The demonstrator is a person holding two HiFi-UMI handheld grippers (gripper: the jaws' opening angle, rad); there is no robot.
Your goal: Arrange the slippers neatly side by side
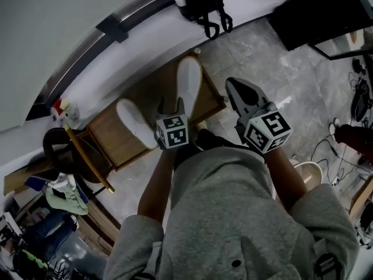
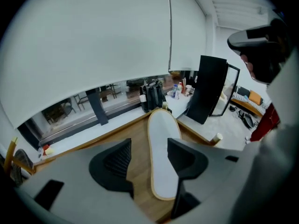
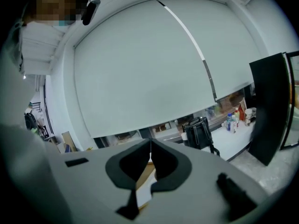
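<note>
**While the Left Claw Stands Spread: Second Slipper Not Yet Aligned**

Since the left claw [image 2: 152, 162] has its jaws spread wide with neither pad pressing on anything, it carries no load. The right claw [image 3: 150, 157] has its jaws pressed together tip to tip with nothing between them. It is held off to the right of the left claw, over the bare floor.

Directly ahead of the left claw, in line with the gap between its jaws, lies the first slipper [image 2: 161, 134]. It is white with a tan edge and runs lengthwise away from the claw on a low wooden platform [image 2: 135, 143]. Its near end sits just below the jaw tips.

To the left of the left claw [image 1: 171, 105], on the same platform [image 1: 116, 136], lies the second slipper [image 1: 135, 123]. It is set at an angle to the first slipper [image 1: 189, 83] and apart from it, so the pair is not parallel.

Step in hand, as judged: one slipper looks placed and the other awaits alignment.

The next move probably calls for:
1. Swinging the left claw leftward over the second slipper.
2. Closing on its edge.
3. Turning it to match the first slipper and setting it just beside.

Beyond both claws, a black bag [image 2: 152, 97] stands on a white ledge.
</note>
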